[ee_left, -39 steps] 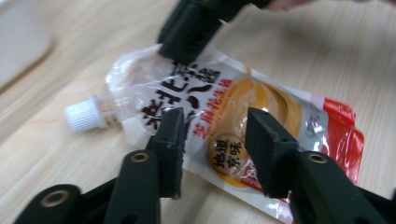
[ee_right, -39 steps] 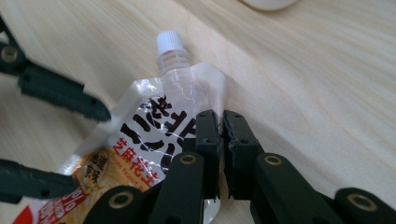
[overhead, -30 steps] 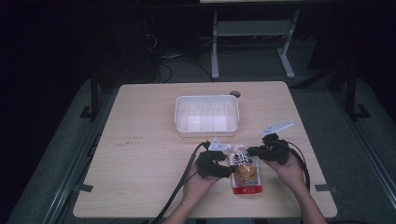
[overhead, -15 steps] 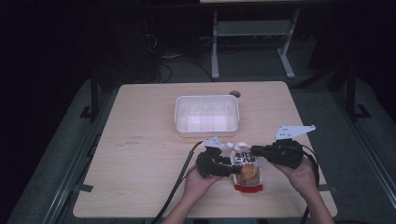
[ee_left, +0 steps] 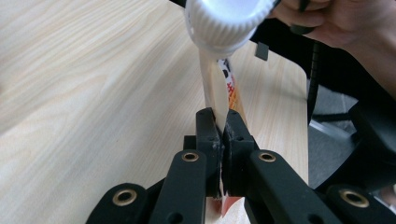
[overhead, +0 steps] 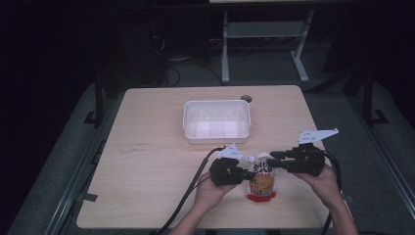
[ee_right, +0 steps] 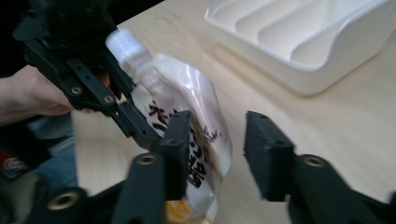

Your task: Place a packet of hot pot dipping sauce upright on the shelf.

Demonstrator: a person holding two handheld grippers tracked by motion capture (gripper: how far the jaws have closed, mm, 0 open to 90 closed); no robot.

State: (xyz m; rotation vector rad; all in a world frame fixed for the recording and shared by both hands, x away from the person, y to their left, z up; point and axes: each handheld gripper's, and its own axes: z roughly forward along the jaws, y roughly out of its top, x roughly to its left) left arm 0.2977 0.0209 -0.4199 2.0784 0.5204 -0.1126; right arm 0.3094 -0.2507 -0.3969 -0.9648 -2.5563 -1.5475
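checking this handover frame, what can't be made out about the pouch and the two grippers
- Pouch print: blurred in right gripper view, too small in high view.
- Pouch bottom: cut off by the edge behind the left gripper in its own view.
- Right gripper: pad contact hidden by blur.

Probably a lab: lone wooden table [overhead: 147, 186], dark surroundings, floor cables [overhead: 169, 61].

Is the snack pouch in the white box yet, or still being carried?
Not yet. Done: the left claw is clamped on the pouch, holding it upright. In hand: the right claw has just been opening, freeing it. Left: probably moving it to the white bin.
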